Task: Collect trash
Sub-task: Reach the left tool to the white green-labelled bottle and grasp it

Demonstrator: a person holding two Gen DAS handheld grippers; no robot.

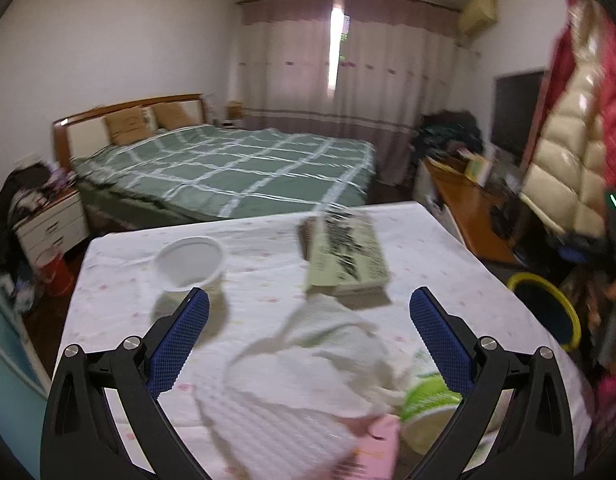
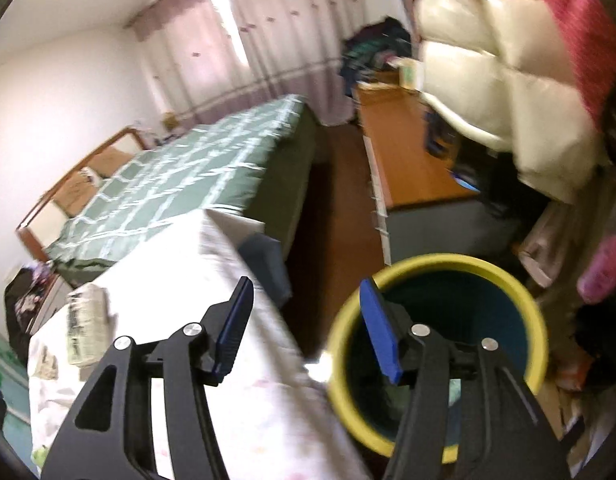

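Observation:
My left gripper (image 1: 308,308) is open above the table (image 1: 448,240), its jaws either side of a crumpled white tissue (image 1: 308,364). A green-and-white cup (image 1: 426,404) lies tipped under the tissue by the right finger. A white plastic bowl (image 1: 190,264) stands behind the left finger, and a greenish printed box (image 1: 346,256) lies past the tissue. My right gripper (image 2: 306,320) is open and empty, over the gap between the table edge (image 2: 236,280) and a yellow-rimmed blue bin (image 2: 508,276) on the floor. The bin also shows in the left wrist view (image 1: 548,308).
A green plaid bed (image 1: 228,168) lies beyond the table. A wooden desk (image 2: 408,160) and hanging quilted coats (image 2: 488,60) stand right of the bin. A nightstand (image 1: 52,228) and a red bucket (image 1: 56,276) are at the far left. The box shows in the right view (image 2: 86,320).

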